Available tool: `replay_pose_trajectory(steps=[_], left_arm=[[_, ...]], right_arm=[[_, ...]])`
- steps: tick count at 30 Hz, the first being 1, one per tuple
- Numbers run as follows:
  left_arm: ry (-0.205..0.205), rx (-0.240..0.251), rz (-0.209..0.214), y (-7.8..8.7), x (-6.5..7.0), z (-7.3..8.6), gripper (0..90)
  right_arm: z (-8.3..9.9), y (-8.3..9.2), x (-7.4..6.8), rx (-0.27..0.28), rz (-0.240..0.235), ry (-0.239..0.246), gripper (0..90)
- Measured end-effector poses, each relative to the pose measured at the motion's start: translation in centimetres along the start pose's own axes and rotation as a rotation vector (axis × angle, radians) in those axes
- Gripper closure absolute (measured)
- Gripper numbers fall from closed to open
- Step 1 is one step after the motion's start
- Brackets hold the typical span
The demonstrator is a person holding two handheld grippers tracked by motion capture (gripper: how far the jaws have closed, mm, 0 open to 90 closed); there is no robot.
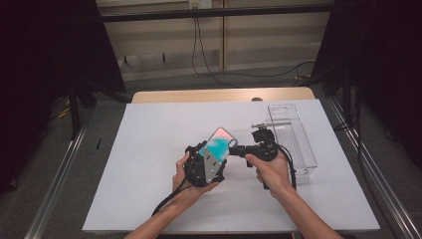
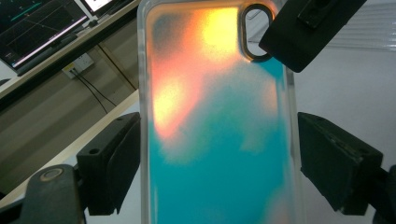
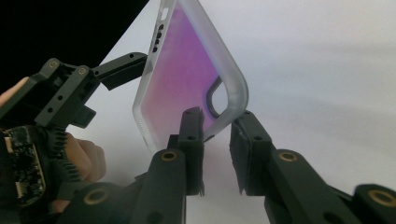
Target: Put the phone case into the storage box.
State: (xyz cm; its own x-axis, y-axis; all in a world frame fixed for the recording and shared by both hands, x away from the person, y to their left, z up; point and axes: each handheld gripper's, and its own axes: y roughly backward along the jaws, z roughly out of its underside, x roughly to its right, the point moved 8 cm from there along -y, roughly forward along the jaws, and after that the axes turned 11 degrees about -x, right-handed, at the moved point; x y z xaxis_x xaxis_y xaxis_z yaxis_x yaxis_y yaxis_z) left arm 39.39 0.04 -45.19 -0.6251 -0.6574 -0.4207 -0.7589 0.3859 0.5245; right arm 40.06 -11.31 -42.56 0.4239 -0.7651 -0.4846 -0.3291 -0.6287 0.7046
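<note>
While the left gripper [image 1: 211, 162] clamps the phone case [image 1: 219, 142] across its width, holding it tilted up above the white table sheet [image 1: 149, 149] near the middle of the table, the right gripper [image 1: 239, 149] comes in from the side at the corner with the camera cutout. In the left gripper view the case [image 2: 219, 140] stands between the two black jaws, pressed at both long edges, and one jaw of the other gripper sits at the top corner by the cutout. In the right gripper view the jaws straddle that rounded corner [image 3: 236, 93] with a narrow gap left; whether the pads already press on the rim I cannot tell, so I judge this grip as not yet secure. The main risk is that a bite on a curved, slick corner slides off as it tightens, snapping the soft case sideways. If the right hand pulls or twists before its hold is firm, the case could pivot in the left jaws, which grip only its edges, and drop onto the sheet. Squeezing harder could bow the flexible shell and pop it free. The clear tray [image 1: 293, 139] lies well apart to the right.
</note>
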Motion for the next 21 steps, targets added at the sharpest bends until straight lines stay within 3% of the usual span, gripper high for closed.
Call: replay_pose_trajectory(steps=[6, 11, 21], left_arm=[[-0.006, -0.032, -0.016, -0.52, -0.08, 0.77, 17.2], [-0.007, -0.025, -0.024, -0.59, -0.30, 0.68, 17.1], [-0.001, -0.003, -0.013, -0.64, -0.54, 0.41, 16.4]], right_arm=[[0.40, -0.44, -0.19, -0.005, -0.044, -0.024, 80.7], [0.32, -0.53, -0.33, -0.003, -0.083, -0.044, 82.5], [0.11, -0.23, -0.36, 0.015, -0.086, -0.047, 82.7]])
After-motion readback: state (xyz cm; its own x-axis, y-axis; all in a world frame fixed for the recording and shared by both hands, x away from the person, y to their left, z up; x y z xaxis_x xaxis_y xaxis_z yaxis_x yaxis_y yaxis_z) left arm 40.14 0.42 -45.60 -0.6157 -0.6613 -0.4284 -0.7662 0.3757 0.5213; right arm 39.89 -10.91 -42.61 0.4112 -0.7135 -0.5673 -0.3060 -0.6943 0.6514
